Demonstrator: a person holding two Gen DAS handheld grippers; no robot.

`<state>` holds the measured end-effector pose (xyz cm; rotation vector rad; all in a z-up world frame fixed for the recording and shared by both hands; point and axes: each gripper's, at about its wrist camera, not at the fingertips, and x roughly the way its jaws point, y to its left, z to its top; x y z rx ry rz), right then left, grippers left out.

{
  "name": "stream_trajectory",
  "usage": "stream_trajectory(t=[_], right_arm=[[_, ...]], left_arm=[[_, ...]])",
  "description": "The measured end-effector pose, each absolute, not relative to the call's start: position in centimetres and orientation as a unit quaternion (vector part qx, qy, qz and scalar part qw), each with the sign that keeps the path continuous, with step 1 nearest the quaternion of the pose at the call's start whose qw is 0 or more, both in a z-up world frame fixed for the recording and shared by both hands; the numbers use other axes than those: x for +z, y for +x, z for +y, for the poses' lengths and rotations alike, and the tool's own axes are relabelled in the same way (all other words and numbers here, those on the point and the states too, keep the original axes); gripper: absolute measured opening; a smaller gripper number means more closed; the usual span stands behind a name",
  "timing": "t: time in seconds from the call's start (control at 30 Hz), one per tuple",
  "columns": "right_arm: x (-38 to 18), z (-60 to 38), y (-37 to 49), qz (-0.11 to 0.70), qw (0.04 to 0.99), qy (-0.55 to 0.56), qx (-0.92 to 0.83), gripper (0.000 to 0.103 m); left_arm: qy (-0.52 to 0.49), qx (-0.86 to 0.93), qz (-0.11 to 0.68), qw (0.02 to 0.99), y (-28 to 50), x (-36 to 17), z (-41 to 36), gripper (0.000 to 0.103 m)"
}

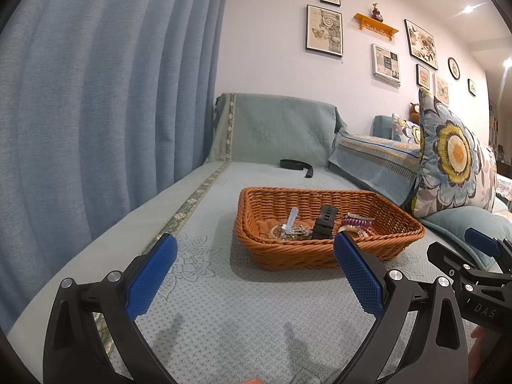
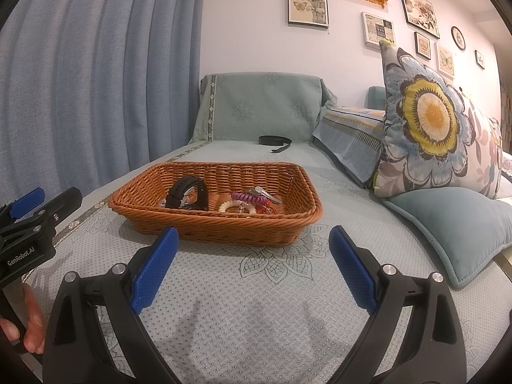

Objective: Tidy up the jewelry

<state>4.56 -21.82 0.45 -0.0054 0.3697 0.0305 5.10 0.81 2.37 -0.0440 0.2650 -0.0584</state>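
Sofa cover (image 2: pixel 256 304), left hand-held gripper (image 1: pixel 256 249) wide open, empty

Home living room, lived-in.
Ahead: covered sofa (image 2: pixel 256 288), floral cushion (image 2: pixel 428 118); framed prints (image 2: pixel 307 1) above; blue curtain (image 2: pixel 80 80) hanging left.

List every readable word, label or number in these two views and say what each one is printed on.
"GenRobot.AI": on the body of the left gripper, seen in the right wrist view.
"DAS": on the body of the right gripper, seen in the left wrist view; it is cut off at the frame edge.
Wall pictures: any print is too small to read.
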Motion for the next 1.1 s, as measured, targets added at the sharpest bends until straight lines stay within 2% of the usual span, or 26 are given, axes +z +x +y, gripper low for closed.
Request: stream_trajectory(t=[1.1], right_arm=[[0.43,-21.74,4.53,0.184,0.983,-0.003,0.015,0.09]], left_arm=[[-0.024,-0.035,0.138,0.99,5.21,2.23,0.81,0.095]])
